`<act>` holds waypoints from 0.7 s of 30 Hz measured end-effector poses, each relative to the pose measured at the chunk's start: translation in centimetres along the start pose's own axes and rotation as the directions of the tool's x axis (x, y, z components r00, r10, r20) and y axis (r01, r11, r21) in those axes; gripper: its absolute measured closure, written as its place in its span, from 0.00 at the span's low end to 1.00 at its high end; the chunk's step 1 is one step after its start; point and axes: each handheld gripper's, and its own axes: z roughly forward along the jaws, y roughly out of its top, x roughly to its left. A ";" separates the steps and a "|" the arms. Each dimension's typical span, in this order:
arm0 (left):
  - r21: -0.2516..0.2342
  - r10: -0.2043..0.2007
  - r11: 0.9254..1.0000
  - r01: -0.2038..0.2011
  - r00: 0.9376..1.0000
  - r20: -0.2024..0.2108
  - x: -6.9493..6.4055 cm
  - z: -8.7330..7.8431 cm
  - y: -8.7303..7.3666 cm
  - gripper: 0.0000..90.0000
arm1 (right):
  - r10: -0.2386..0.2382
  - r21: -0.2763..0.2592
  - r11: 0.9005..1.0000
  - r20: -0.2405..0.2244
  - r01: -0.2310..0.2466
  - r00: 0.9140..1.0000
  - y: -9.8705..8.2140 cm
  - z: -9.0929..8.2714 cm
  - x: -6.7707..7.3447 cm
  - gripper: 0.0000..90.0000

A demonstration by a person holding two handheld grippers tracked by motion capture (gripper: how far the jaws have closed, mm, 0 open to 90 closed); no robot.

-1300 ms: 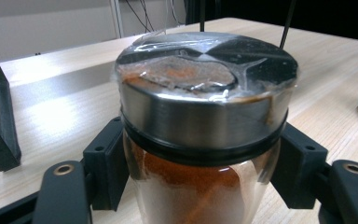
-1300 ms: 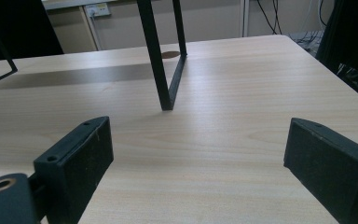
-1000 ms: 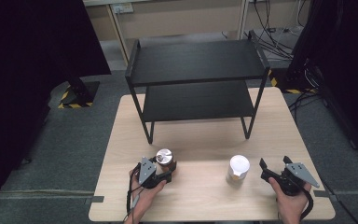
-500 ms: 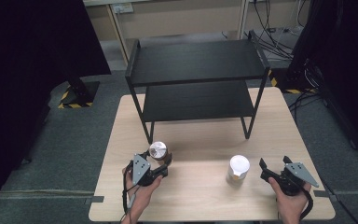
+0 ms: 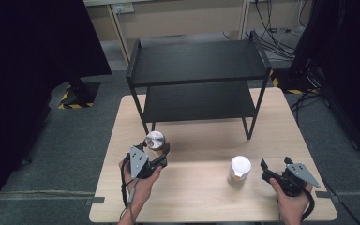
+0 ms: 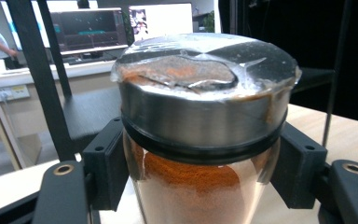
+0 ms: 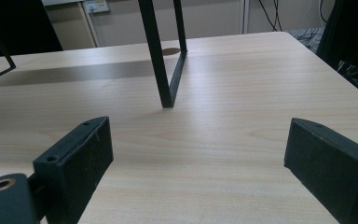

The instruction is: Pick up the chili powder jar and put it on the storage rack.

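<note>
Steel-lidded spice jar (image 6: 200, 135) sits clamped between the left claw's (image 5: 161, 152) pads, lifted above the counter's (image 5: 201, 192) front-left part, near the black rack's (image 5: 197, 70) left leg. Right claw (image 5: 269, 169) rests released, near the white-lidded jar (image 5: 239, 169).

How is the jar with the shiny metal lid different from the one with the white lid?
The metal-lidded jar is clamped in the left gripper, near the black shelf rack; the white-lidded jar stands free on the table, beside the open right gripper. The metal-lidded jar holds orange-red powder; the white-lidded jar's contents are hard to make out. Both are small, lidded and upright.
</note>
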 end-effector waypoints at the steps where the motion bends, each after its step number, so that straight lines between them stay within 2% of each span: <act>1: -0.002 0.005 1.000 -0.005 1.000 -0.002 0.0 0.1 0.3 0.34 | 0.000 0.001 1.000 0.000 0.000 1.000 0.0 0.0 0.0 0.09; 12: -0.052 0.021 0.998 -0.022 0.999 -0.030 -0.2 1.3 3.5 0.34 | 0.000 0.003 1.000 0.000 0.000 1.000 0.0 0.0 0.0 0.09; 21: -0.071 0.033 0.997 -0.037 0.998 -0.051 0.1 2.4 6.3 0.34 | 0.001 0.003 1.000 0.000 -0.001 1.000 0.1 0.0 0.0 0.09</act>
